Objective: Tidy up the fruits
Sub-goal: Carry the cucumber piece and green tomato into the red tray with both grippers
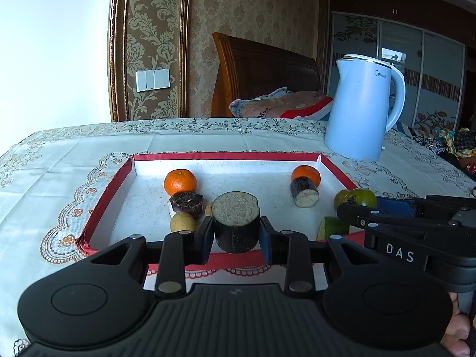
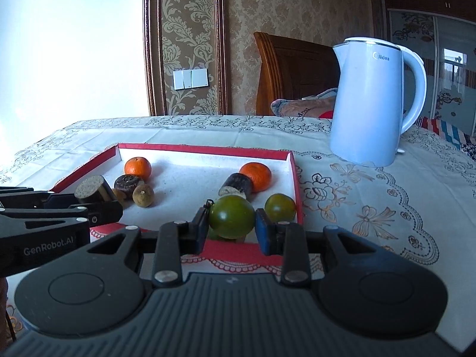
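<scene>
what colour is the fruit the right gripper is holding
Dark green fruit, clearest in the right wrist view.

Your widest open floor in the tray (image 1: 110,196) lies down its middle, between the left cluster and the right pair. On the left, an orange (image 1: 180,182), a dark cane piece (image 1: 186,201) and a small brown fruit (image 1: 182,222) crowd together. On the right, a cane stub (image 1: 304,192) leans against another orange (image 1: 306,175). A green fruit (image 2: 280,207) sits by the right wall. The kettle (image 1: 361,107) blocks the cloth beyond the far right corner.
</scene>
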The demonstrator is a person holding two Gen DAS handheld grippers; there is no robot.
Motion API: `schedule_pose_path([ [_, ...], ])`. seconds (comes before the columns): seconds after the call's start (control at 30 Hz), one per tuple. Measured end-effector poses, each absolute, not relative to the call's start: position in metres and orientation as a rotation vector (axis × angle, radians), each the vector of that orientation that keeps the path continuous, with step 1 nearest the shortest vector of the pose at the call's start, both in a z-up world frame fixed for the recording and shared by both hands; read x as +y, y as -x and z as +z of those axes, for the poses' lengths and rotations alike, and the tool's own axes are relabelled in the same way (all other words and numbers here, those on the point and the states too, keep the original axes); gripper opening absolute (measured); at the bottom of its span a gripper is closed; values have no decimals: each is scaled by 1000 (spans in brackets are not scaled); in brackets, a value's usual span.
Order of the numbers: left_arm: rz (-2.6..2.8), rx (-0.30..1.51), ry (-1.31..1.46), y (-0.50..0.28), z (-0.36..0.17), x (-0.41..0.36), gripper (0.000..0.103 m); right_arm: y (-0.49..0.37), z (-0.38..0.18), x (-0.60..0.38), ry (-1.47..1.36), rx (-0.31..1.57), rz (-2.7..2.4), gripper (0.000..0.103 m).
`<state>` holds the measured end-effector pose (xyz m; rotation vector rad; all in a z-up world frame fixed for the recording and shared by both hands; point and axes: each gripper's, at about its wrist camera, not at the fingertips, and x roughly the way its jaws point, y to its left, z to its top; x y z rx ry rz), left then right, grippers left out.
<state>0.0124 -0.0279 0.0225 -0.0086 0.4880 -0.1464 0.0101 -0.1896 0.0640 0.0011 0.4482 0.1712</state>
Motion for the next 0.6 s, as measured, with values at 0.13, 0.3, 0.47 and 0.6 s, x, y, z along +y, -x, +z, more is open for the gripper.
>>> schedule_pose_path([
  [0.13,-106,495,8,-34,25,-28,31,-31,68,-187,-6,455,151,32],
  [0.3,-84,512,17,-56,25,-27,31,-62,69,-189,-40,490,138,31],
  [0.47,-84,520,31,-70,24,-27,31,-85,69,-188,-52,497,120,31],
  [0.6,-73,531,26,-80,22,-29,31,-95,69,-186,-46,493,116,31],
])
